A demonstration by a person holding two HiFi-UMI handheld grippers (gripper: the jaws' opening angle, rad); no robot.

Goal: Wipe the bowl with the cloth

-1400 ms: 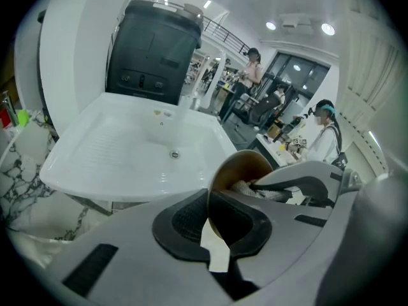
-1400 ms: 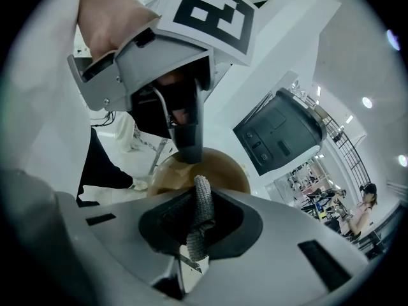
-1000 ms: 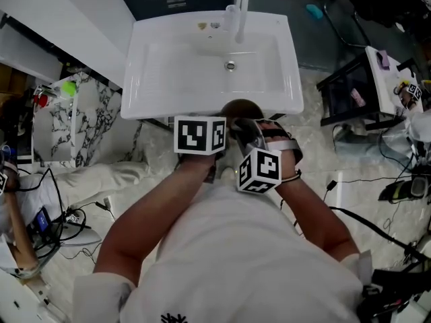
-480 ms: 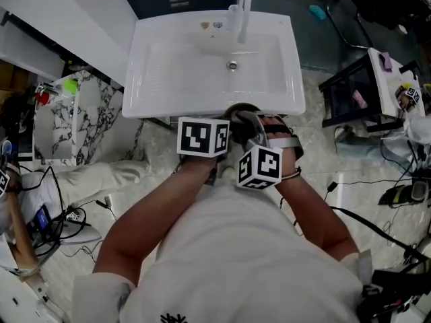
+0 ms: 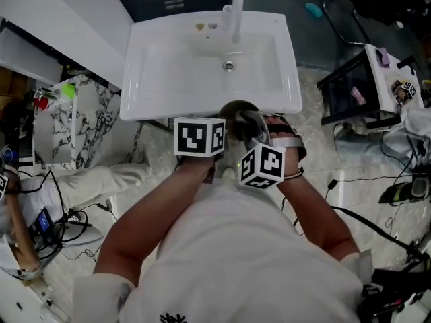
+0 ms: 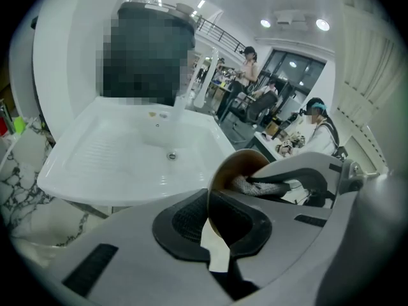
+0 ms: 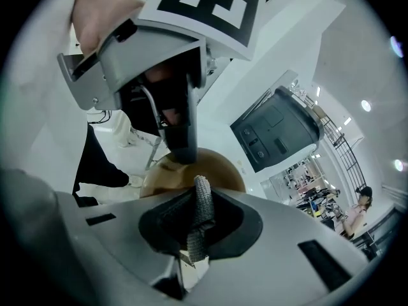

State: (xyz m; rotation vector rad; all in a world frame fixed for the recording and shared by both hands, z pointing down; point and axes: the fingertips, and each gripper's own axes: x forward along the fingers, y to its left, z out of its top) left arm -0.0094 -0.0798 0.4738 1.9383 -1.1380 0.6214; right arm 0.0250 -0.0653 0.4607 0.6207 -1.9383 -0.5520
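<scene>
Just off the near edge of the white sink (image 5: 155,73): a round brown bowl (image 6: 237,166), tipped on its side. Inside it, a wad of grey cloth (image 6: 245,185), lying against the inner wall. Clamped on the bowl's thin rim, one pad on either side of the wall: the left gripper (image 6: 210,225). Pinched tight on the cloth, with a rolled end poking out past the dark ribbed pads: the right gripper (image 7: 194,231), reaching into the bowl. In the sink basin, a small metal drain (image 5: 229,65); at the back, a white tap (image 5: 236,5). Against a second ago, hardly any change: bowl and both grippers in the same spot before the sink. Bowl smooth and thin-walled; cloth knobbly, mesh-like; sink glossy, rectangular, with rounded corners.
</scene>
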